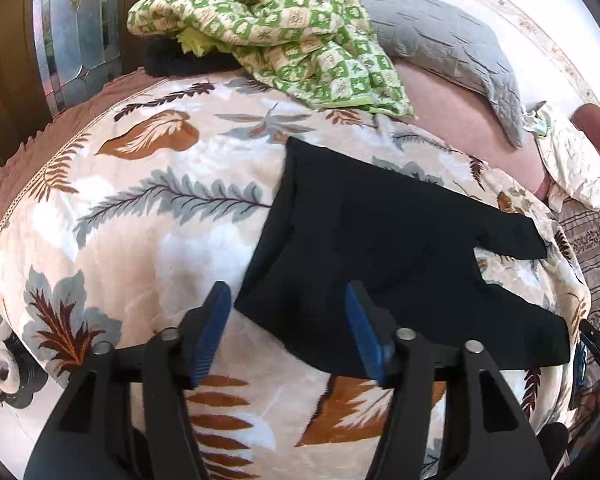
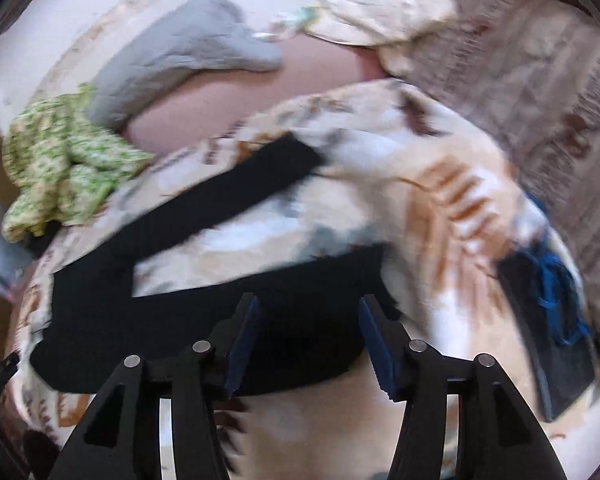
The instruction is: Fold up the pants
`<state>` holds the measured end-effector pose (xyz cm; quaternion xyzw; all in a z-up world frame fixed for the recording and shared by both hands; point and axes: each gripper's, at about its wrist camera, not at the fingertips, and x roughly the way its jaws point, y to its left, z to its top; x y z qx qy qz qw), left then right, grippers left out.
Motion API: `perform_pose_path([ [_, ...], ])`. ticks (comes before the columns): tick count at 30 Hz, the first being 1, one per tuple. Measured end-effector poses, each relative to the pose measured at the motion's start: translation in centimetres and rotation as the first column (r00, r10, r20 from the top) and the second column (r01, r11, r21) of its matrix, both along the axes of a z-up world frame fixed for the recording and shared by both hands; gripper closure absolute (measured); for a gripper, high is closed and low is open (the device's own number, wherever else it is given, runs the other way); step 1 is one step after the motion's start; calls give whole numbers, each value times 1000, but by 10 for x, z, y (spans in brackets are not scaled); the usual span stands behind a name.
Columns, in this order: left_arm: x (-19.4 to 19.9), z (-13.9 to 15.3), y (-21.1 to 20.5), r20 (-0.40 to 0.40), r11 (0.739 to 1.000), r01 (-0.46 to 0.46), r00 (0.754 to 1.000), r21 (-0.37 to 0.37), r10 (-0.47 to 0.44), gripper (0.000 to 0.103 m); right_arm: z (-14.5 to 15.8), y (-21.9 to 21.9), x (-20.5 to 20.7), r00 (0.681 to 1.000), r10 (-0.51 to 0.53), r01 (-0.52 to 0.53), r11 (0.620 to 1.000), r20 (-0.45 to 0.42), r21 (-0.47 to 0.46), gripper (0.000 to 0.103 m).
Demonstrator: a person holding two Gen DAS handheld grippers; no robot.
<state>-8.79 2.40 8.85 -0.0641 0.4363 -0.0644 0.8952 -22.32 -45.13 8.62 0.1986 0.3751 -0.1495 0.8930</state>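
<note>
- Across the bed, a leaf-print blanket [image 1: 148, 216] covers most of the surface; sharp in the left wrist view, motion-blurred in the right.
- On the blanket, the black pants [image 1: 380, 240] lie flat. The right wrist view shows both legs spread apart in a V, with blanket between them; the left view shows mainly the wide waist end plus leg stubs at right.
- Far side: green checked quilt [image 1: 300, 36] bunched up, grey pillow [image 1: 452, 52] just beside it, in both views.
- Right wrist view only: a dark item with blue cord [image 2: 548, 308] at the blanket's right edge.
- Left gripper [image 1: 288, 332]: tongs apart, nothing between them, over the near left corner of the pants.
- Right gripper [image 2: 308, 344]: tongs apart, gripping nothing, above the near leg.
</note>
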Motion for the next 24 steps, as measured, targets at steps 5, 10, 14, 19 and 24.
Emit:
perform_pose_path([
  [5,5,-14,-18,-18,1000,19,1000,16,-18,40,-11,36,29,992,128,-128,992,-4,20,49],
  [10,8,-29,-31,-33,999,18,999,35,-17,40,-30,67,51,977,208,-206,978,-38,40,49],
  [14,12,-42,-38,-52,998,20,999,54,-17,40,-45,81,62,967,246,-244,969,-64,43,49],
  [19,16,-54,-39,-72,998,18,997,53,-14,35,-68,86,73,957,263,-255,964,-119,78,49],
  [24,19,-54,-38,-83,998,27,996,49,-23,30,-63,84,76,959,267,-259,962,-96,90,48],
])
